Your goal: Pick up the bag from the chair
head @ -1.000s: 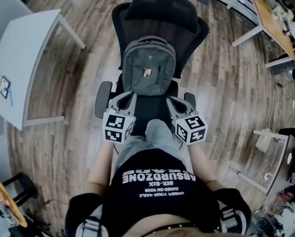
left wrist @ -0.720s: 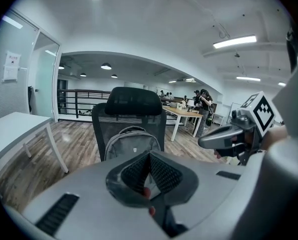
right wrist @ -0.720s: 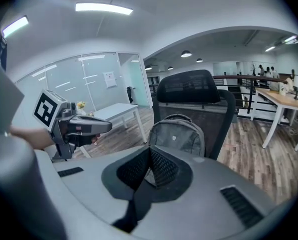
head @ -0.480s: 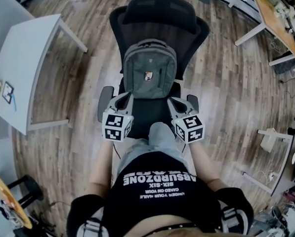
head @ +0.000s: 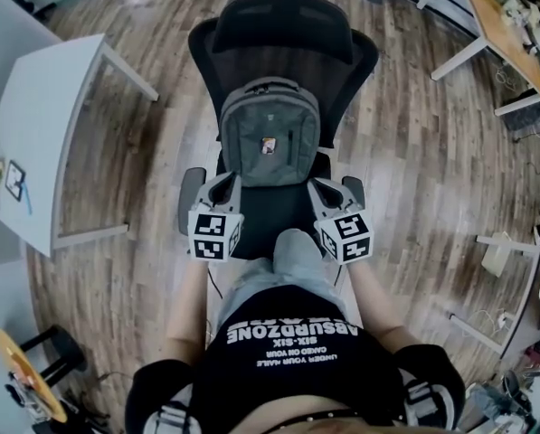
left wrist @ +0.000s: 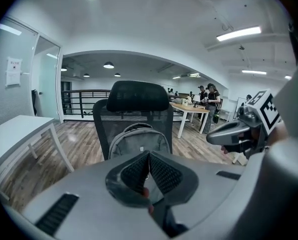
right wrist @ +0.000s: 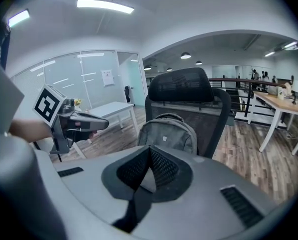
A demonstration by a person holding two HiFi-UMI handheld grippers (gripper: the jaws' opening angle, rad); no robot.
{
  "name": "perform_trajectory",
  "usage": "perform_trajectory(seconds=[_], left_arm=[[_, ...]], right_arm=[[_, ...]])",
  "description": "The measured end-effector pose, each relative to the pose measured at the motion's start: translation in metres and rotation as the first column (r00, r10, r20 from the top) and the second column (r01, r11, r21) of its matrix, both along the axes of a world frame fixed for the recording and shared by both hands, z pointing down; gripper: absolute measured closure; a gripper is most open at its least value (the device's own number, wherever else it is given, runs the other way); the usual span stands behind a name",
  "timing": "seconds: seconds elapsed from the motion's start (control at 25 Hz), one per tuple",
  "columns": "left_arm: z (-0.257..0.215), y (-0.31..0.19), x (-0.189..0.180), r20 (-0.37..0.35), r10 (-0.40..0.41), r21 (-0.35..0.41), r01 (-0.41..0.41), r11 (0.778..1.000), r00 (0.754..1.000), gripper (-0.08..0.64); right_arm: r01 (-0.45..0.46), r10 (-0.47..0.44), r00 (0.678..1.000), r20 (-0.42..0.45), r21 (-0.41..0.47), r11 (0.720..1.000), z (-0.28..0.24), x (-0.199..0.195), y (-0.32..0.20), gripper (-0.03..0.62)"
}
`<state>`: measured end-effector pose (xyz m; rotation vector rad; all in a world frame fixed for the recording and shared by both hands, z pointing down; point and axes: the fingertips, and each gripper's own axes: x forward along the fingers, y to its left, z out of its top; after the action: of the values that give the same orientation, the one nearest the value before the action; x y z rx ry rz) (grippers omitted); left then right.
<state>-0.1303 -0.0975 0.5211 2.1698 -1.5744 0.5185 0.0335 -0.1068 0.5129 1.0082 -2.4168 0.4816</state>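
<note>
Now the grey bag (head: 270,134) stands upright on the chair (head: 283,25); the left tongs (head: 224,183) and right tongs (head: 317,186) hover near it, both closed together, empty.

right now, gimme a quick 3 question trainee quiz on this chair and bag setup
1. True or false: the grey backpack stands upright on the black office chair, against its backrest.
2. The left gripper and the right gripper have jaws that are: A) wide open, B) shut and empty, C) shut on a strap.
3. Which piece of furniture stands on the left gripper's side of the chair?

Key: 1 true; 2 B; 3 the white table.
</note>
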Motion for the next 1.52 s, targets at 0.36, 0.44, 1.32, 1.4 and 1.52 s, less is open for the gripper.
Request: perform_trajectory(seconds=[0.36,0.44,1.32,1.4,1.52], left_arm=[[0.018,-0.028,-0.004,0.026,-0.038,-0.035,0.038,0.999,0.999,0.543],[0.023,-0.033,-0.005,0.027,-0.041,-0.047,0.042,0.998,0.999,0.543],[0.058,-0.068,-0.027,0.113,-0.099,-0.115,0.112,0.987,0.989,0.468],[0.06,-0.07,-0.028,0.114,-0.104,-0.109,0.117,0.987,0.988,0.466],[0.064,-0.073,-0.03,0.127,-0.101,-0.12,0.116,0.986,0.987,0.459]], right_arm=[[-0.005,0.005,1.0,-0.007,-0.014,1.0,0.017,0.009,-0.029,0.575],[-0.002,0.001,1.0,-0.01,-0.021,1.0,0.021,0.01,-0.033,0.575],[0.044,-0.048,0.997,-0.053,-0.066,0.997,0.057,0.014,-0.082,0.551],[0.048,-0.052,0.997,-0.058,-0.067,0.997,0.059,0.014,-0.085,0.548],[0.052,-0.057,0.996,-0.072,-0.068,0.996,0.066,0.013,-0.091,0.531]])
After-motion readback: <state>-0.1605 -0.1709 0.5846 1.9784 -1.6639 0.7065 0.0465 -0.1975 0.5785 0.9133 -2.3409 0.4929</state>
